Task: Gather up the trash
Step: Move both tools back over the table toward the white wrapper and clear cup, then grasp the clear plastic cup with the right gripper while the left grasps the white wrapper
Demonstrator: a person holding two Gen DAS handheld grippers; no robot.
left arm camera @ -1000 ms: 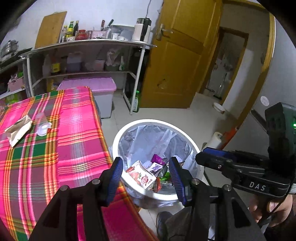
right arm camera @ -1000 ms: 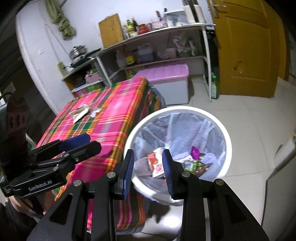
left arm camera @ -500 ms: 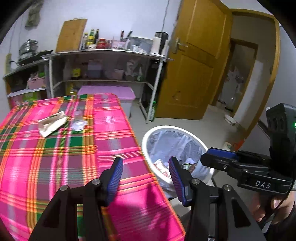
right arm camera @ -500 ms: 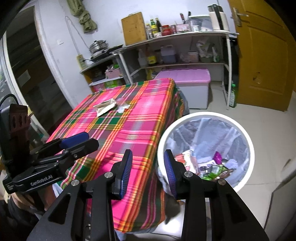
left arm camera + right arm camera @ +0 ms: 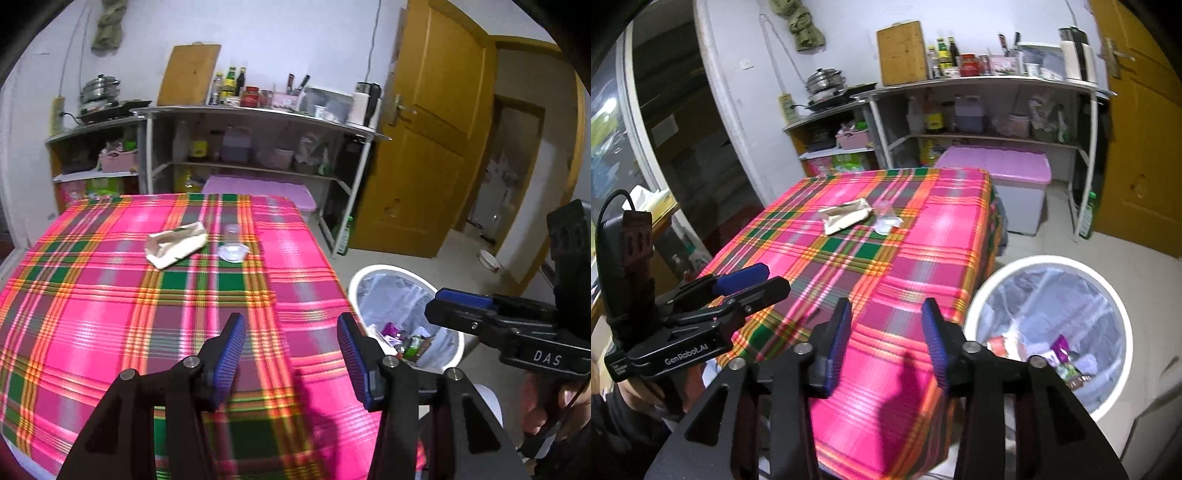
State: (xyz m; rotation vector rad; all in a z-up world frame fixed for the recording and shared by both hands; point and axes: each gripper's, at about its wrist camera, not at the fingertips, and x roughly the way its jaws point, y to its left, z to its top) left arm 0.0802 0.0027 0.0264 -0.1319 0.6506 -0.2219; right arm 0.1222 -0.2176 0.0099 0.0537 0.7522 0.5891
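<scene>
Tablecloth [image 5: 110, 314]: plaid, bright pink ground with green, orange and yellow bands.
Crumpled paper wrapper [image 5: 175, 245]: beige, on far part of cloth.
Plastic cup [image 5: 232, 249]: clear, just right of wrapper.
Trash bin [image 5: 1049, 264]: white rim, translucent grey liner; red, purple and green wrappers inside.
Storage box lid [image 5: 993, 162]: lilac-pink.
Door [image 5: 417, 155]: ochre yellow-brown.
Left gripper [image 5: 290, 356]: black frame, blue ribbed pads.
Right gripper [image 5: 884, 345]: black frame, blue pads.
</scene>
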